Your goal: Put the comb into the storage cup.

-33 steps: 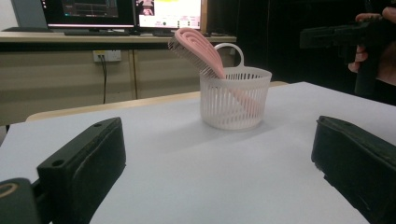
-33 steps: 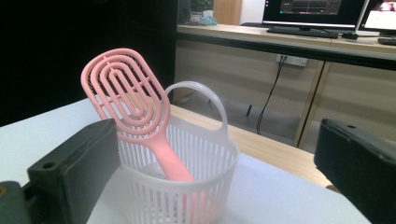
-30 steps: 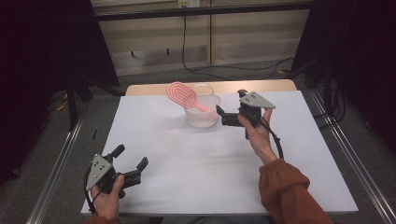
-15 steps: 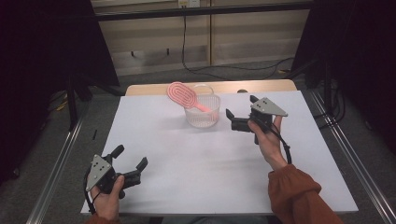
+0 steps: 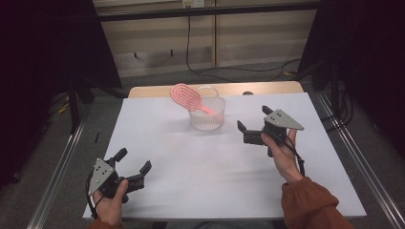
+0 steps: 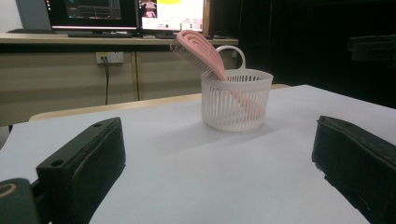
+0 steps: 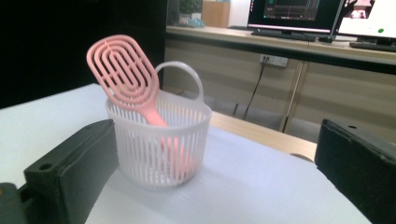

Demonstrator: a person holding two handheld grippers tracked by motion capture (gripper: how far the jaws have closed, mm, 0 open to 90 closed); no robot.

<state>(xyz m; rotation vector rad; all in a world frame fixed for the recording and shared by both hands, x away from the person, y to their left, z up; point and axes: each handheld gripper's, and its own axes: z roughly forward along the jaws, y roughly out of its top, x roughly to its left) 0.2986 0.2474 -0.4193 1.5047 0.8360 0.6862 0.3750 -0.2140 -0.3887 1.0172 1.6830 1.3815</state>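
— What covers the table (image 5: 191,191)?
— A white sheet, wood edge showing behind the basket (image 5: 207,114).
— Anything in the basket?
— A pink hairbrush (image 5: 188,98), leaning over its rim.

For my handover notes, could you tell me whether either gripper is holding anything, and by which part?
Nothing is held: the left gripper and the right gripper are both open and empty.

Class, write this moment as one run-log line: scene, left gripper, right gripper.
scene: pink hairbrush handle-down in white basket on table | left gripper: open, near edge | right gripper: open, beside basket, apart
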